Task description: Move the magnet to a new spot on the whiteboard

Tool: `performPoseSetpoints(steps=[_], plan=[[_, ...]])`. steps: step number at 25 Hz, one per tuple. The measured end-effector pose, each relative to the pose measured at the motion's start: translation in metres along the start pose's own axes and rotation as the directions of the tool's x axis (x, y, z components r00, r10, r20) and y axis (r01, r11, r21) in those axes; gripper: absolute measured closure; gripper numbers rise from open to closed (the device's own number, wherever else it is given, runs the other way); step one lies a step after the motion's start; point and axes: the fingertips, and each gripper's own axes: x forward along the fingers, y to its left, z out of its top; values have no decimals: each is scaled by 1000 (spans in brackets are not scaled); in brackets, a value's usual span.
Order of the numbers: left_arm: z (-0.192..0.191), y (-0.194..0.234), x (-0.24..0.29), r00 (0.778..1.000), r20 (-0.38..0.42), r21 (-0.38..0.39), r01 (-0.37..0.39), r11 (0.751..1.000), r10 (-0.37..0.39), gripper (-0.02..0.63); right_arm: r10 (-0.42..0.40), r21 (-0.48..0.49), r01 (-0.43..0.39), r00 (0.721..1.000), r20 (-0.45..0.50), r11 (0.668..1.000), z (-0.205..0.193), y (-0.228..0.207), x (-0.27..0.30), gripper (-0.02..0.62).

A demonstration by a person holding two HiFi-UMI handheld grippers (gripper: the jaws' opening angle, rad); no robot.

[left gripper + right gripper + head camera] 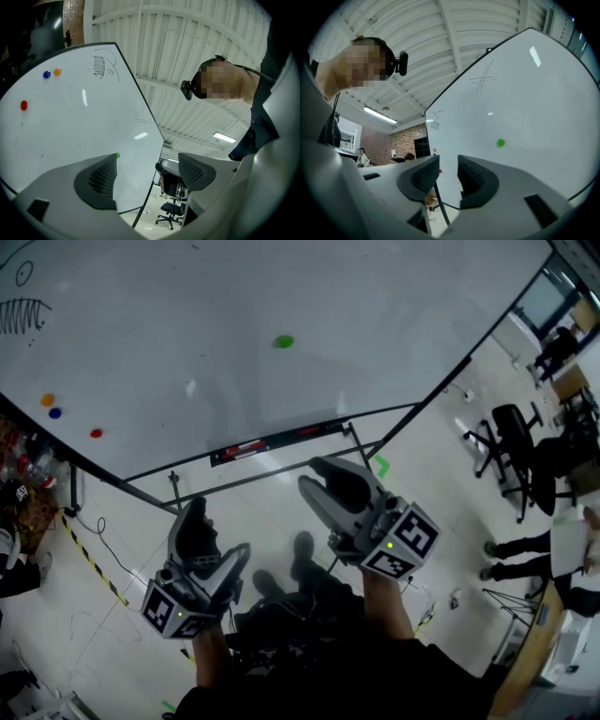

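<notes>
Reference: the large white whiteboard on its dark-framed stand [375, 324] stands upright ahead of the person; all positions below relate to it.
Task item: the small round green magnet [283, 341] clings to the whiteboard's bare middle area, clear of any drawing. It is judged the magnet to move, as it lies closest to both tools.
Other magnets: a round orange magnet [47, 400], a round blue magnet [54, 412] and a round red magnet [96, 433] sit grouped near the whiteboard's lower left edge.
Left gripper [214, 545]: held below the whiteboard's lower edge, well apart from its surface. Jaws are spread, with nothing between them.
Right gripper [314, 479]: held below the same edge, on the green magnet's side. Jaws are parted, with nothing between them.
Reason for posture: parted, empty jaws short of the whiteboard suggest an approach stance; the magnet is not yet grasped.
Next requirement: one gripper must reach the green magnet and straddle it squarely.
</notes>
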Motion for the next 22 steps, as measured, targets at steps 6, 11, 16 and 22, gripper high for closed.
performPoseSetpoints(steps=[6,11,16,22], plan=[[14,-5,-15,999,28,37,-43,998,42,199,77,8,-77,997,-9,997,4,22,11,445],[19,-7,-7,996,67,78,-62,995,56,199,126,-13,-126,992,-7,992,12,21,13,445],[1,-32,28,999,33,100,-34,994,31,199,119,19,-120,992,36,993,25,-6,-21,451],[-26,-58,70,1000,-18,107,-2,994,4,199,125,74,-133,987,97,988,38,-41,-61,472]])
